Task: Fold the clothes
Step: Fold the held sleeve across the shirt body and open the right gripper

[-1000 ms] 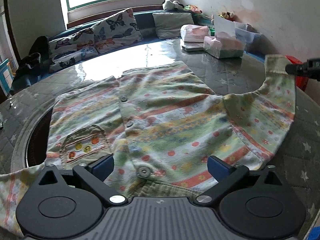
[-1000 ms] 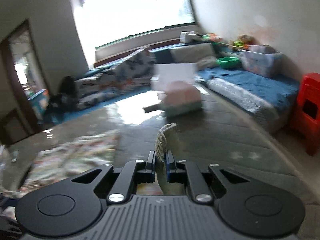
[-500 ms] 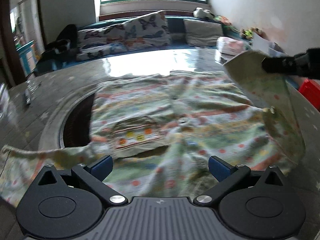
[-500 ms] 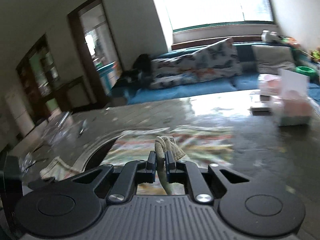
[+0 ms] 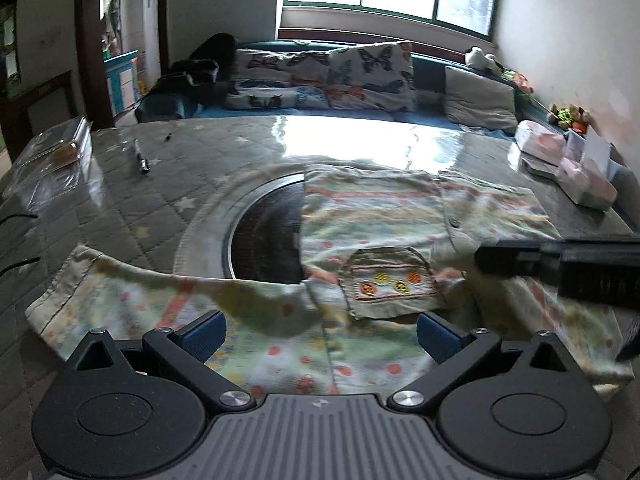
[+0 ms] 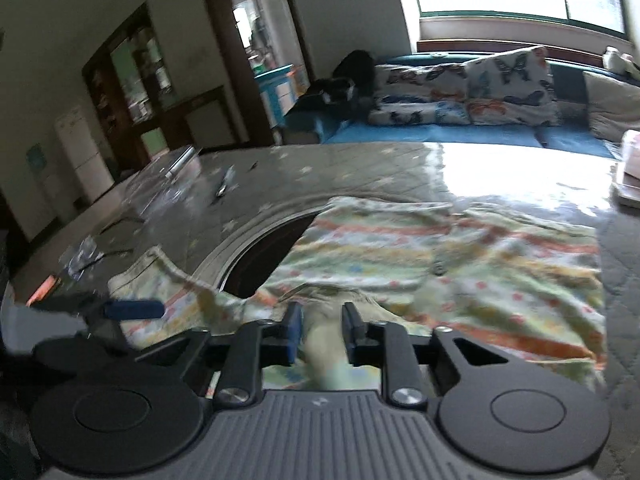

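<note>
A child's button shirt (image 5: pixel 380 216) with pastel stripes, dots and an embroidered pocket (image 5: pixel 384 280) lies flat on the grey quilted table (image 5: pixel 132 208). It partly covers a dark round inset (image 5: pixel 264 240). One sleeve (image 5: pixel 120 300) stretches out to the left. My left gripper (image 5: pixel 320 332) hovers open over the shirt's near hem, with nothing between its fingers. My right gripper (image 6: pixel 322 328) is low over the shirt's body and its jaws are opening. The other sleeve's cuff (image 6: pixel 324 348) lies loosely between them. In the left wrist view that gripper (image 5: pixel 484 258) reaches in from the right.
A pen (image 5: pixel 140 156) and a clear plastic box (image 5: pixel 60 148) lie at the table's far left. Tissue packs (image 5: pixel 588 184) sit at the far right. A sofa with butterfly cushions (image 5: pixel 340 76) runs behind the table under the window.
My right gripper carried the sleeve cuff from the right side across onto the shirt's body, and its jaws have parted. My left gripper swung left along the near hem, still open.
</note>
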Demonstrator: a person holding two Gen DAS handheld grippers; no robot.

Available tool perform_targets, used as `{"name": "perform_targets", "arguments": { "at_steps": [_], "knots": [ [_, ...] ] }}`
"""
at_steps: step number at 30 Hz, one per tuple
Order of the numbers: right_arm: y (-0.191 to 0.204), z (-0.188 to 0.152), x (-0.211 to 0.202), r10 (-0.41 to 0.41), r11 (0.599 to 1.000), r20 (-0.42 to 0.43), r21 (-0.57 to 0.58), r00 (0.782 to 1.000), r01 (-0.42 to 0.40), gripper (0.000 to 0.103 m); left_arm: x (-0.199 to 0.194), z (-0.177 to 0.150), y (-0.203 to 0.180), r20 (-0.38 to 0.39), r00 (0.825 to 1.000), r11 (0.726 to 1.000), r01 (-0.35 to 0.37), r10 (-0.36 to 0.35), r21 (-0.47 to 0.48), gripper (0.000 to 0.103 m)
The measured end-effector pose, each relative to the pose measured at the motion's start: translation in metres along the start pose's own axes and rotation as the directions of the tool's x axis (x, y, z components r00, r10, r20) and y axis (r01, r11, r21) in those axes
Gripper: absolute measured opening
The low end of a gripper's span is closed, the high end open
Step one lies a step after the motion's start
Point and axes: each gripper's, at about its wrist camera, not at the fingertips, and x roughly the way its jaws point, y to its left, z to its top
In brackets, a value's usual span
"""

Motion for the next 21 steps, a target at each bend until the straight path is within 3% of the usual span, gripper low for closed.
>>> {"name": "perform_targets", "arguments": {
  "at_steps": [3, 7, 15, 21],
  "knots": [
    [0.0, 0.001, -0.008, -0.006, 1.0, 0.014, -0.012, 1.0, 0.007, 0.042, -0.002, 0.001, -0.002, 0.006, 1.0, 1.0, 0.01, -0.01, 0.005, 0.103],
    [-0.016, 0.002, -0.027, -0.062, 0.998, 0.022, -0.013, 0.998, 0.063, 0.049, -0.005, 0.001, -0.016, 0.018, 0.998, 0.996, 0.065, -0.066, 0.057, 0.1],
    [-0.067, -0.018, -0.064, -0.237, 0.971, -0.016, 0.003, 0.971, 0.237, 0.051, 0.018, 0.001, -0.043, -0.046, 0.99, 0.984, 0.138, -0.134, 0.115, 0.06],
    [-0.1, -0.044, -0.077, -0.324, 0.944, -0.073, 0.035, 0.943, 0.327, 0.051, 0.03, -0.003, -0.052, -0.086, 0.985, 0.976, 0.164, -0.153, 0.145, 0.06]
  ]
}}
